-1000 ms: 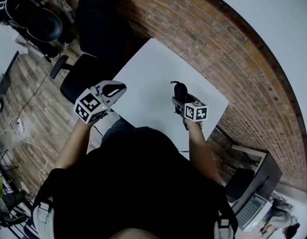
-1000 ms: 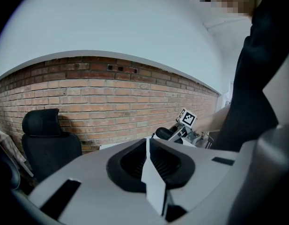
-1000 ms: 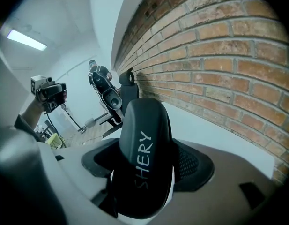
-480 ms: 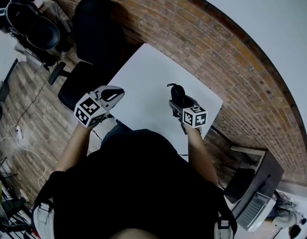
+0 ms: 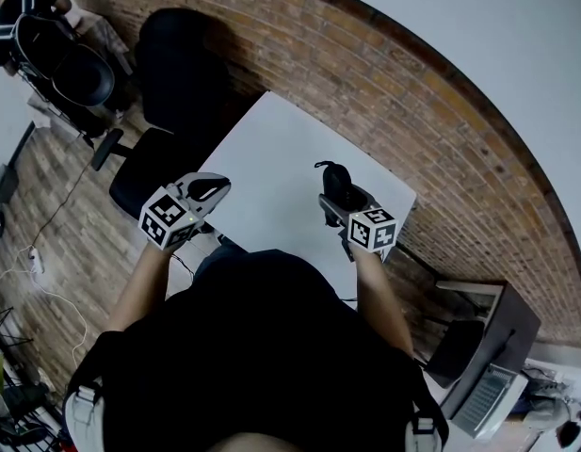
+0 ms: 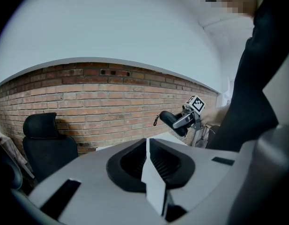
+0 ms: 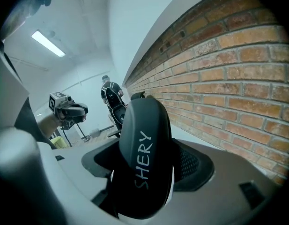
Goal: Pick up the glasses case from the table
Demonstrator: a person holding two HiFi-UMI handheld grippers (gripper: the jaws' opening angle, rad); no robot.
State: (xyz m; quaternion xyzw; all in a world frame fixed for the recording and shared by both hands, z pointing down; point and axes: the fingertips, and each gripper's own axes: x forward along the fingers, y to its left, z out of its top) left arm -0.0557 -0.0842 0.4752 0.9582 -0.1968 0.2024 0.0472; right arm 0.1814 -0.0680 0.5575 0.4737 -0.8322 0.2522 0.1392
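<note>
A black glasses case [image 7: 144, 158] with the word SHERY on it is clamped between the jaws of my right gripper [image 5: 338, 188]. In the head view the glasses case [image 5: 337, 182] hangs above the right part of the white table [image 5: 271, 168], clear of its top. From the left gripper view the glasses case [image 6: 172, 122] shows in the air at the right, with a small loop at its end. My left gripper [image 5: 208, 192] is held over the table's left front edge, its jaws pressed together on nothing.
A brick wall [image 5: 412, 130] runs behind the table. A black office chair [image 5: 172, 83] stands at the table's left. A second chair and gear [image 5: 55, 50] are at the far left, and a cabinet with a keyboard [image 5: 483, 365] at the lower right.
Both grippers stay nearly in place in the picture while the view shifts a little. The case stays in the right gripper, off the table.
</note>
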